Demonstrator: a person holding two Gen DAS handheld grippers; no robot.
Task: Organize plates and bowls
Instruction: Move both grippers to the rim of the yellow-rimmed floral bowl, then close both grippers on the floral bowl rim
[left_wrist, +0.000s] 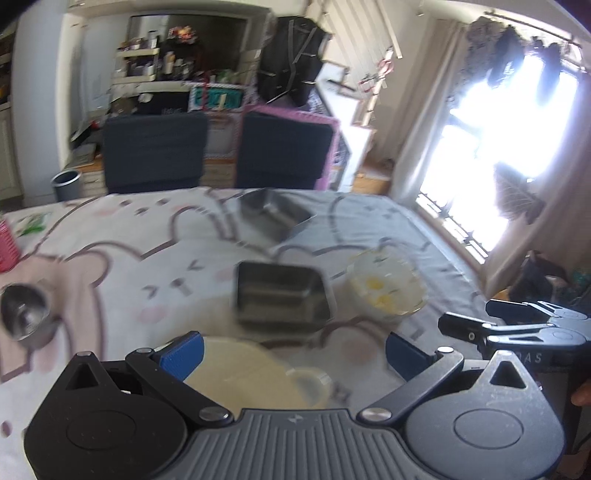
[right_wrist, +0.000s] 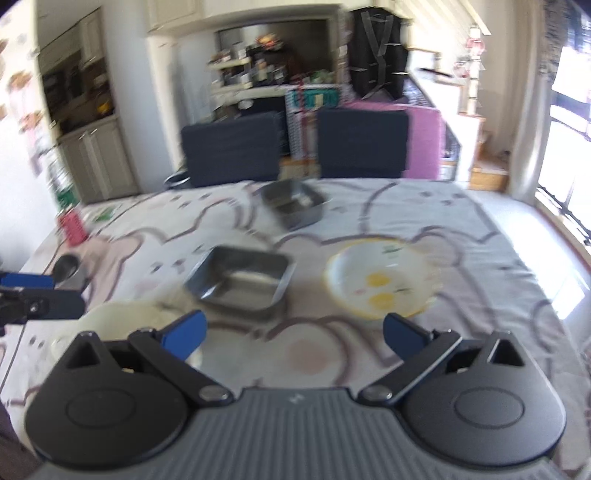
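Observation:
A near square steel dish (left_wrist: 282, 295) (right_wrist: 240, 282) sits mid-table. A second steel dish (left_wrist: 275, 214) (right_wrist: 295, 205) sits farther back. A white bowl with yellow spots (left_wrist: 386, 291) (right_wrist: 382, 284) stands right of the near dish. A cream plate (left_wrist: 243, 373) (right_wrist: 129, 321) lies close under my left gripper (left_wrist: 293, 354), which is open and empty above it. A small round steel bowl (left_wrist: 26, 314) (right_wrist: 68, 267) sits at the left. My right gripper (right_wrist: 293, 334) is open and empty, just short of the white bowl; it also shows in the left wrist view (left_wrist: 517, 325).
The table has a bunny-print cloth (right_wrist: 461, 229). Two dark chairs (left_wrist: 155, 151) (left_wrist: 284, 151) stand at its far edge. A red container (right_wrist: 72, 225) stands at the far left. A bright window (left_wrist: 498, 166) is on the right. A grey bin (left_wrist: 66, 184) stands on the floor.

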